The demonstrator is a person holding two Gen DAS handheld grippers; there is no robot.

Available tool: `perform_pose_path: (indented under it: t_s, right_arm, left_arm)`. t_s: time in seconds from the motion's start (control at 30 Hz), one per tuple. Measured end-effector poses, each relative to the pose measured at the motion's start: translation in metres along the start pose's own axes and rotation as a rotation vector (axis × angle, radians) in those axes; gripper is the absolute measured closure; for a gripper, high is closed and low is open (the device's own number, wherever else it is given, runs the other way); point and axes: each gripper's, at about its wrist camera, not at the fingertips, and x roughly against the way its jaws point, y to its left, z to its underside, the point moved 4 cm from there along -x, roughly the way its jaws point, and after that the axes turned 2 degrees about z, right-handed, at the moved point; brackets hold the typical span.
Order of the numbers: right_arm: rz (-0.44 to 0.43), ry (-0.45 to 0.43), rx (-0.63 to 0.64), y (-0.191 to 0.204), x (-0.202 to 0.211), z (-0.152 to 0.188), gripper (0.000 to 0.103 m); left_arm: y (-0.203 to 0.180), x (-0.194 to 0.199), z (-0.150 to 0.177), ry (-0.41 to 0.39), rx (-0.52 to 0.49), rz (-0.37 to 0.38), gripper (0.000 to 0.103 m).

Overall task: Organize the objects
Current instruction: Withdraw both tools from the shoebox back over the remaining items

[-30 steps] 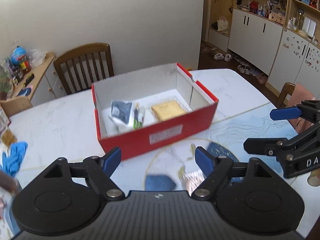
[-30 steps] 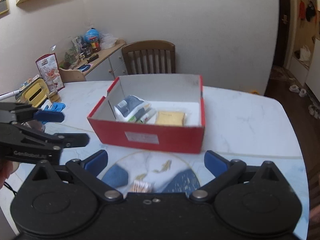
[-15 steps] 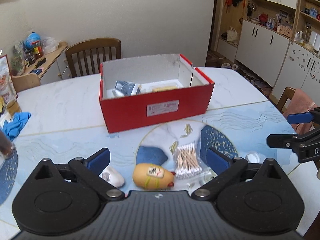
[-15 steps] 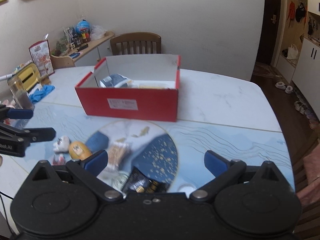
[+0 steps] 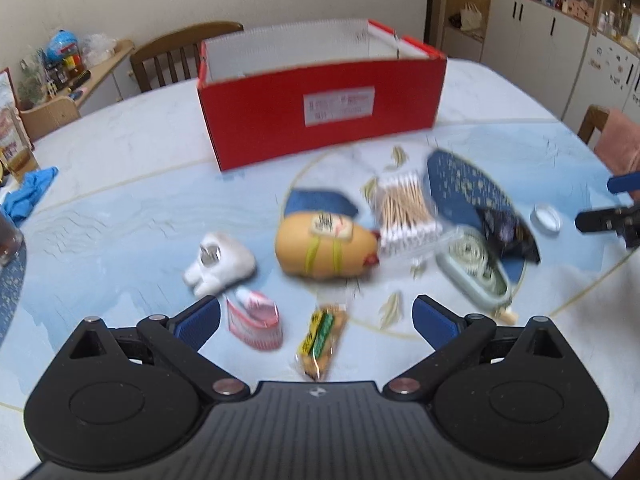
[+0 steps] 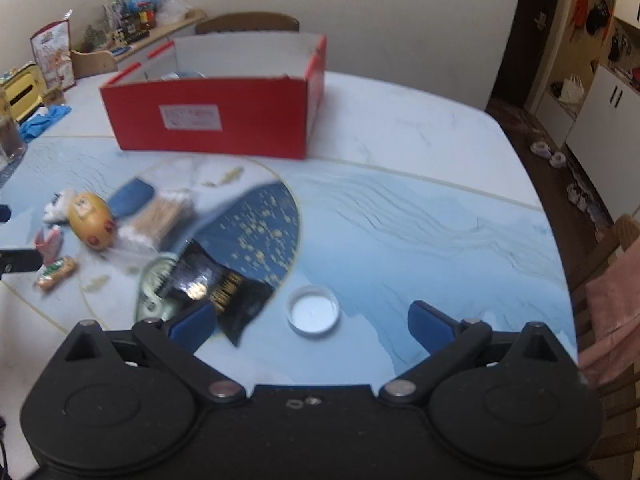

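A red box (image 5: pixel 320 100) (image 6: pixel 212 114) stands open at the table's far middle. In front of it lie a yellow doll head (image 5: pixel 324 246) (image 6: pixel 91 218), a pack of cotton swabs (image 5: pixel 406 210) (image 6: pixel 158 218), a white toy (image 5: pixel 218 262), a pink-and-white tube (image 5: pixel 256 320), a snack bar (image 5: pixel 320 340) (image 6: pixel 56 272), a green case (image 5: pixel 476 266), a black packet (image 5: pixel 506 234) (image 6: pixel 216 284) and a white lid (image 5: pixel 545 218) (image 6: pixel 313 311). My left gripper (image 5: pixel 316 320) is open and empty above the tube and snack bar. My right gripper (image 6: pixel 310 322) is open and empty over the lid.
A wooden chair (image 5: pixel 184 54) stands behind the box. A blue cloth (image 5: pixel 30 192) and a glass (image 6: pixel 10 136) sit at the table's left. A side cabinet with clutter (image 6: pixel 136 28) is at the back left. A chair with pink cloth (image 6: pixel 612 304) is at the right.
Both grippers have pulled back from the red box and dropped lower toward the loose items at the table's near side. Both stay open.
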Motion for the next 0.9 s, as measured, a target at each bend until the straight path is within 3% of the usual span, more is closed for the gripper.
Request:
perform_pose_path:
  t_s: [0.17,0.63,0.9]
  right_arm:
    - [0.012,0.056,-0.013,-0.007,-0.021,0.01,0.003]
    - [-0.001,0.113,-0.044,-0.01,-0.047,0.017,0.015]
    - [0.006,0.133,-0.052,-0.01,-0.056,0.016,0.025]
  left_arm:
    - [-0.004,-0.018,0.021,0.067,-0.027,-0.03,0.0]
    - [0.003,-0.032,0.034,0.08,0.029,0.024,0.002]
    - [0.003,-0.028,0.029,0.055,0.035,0.041,0.03]
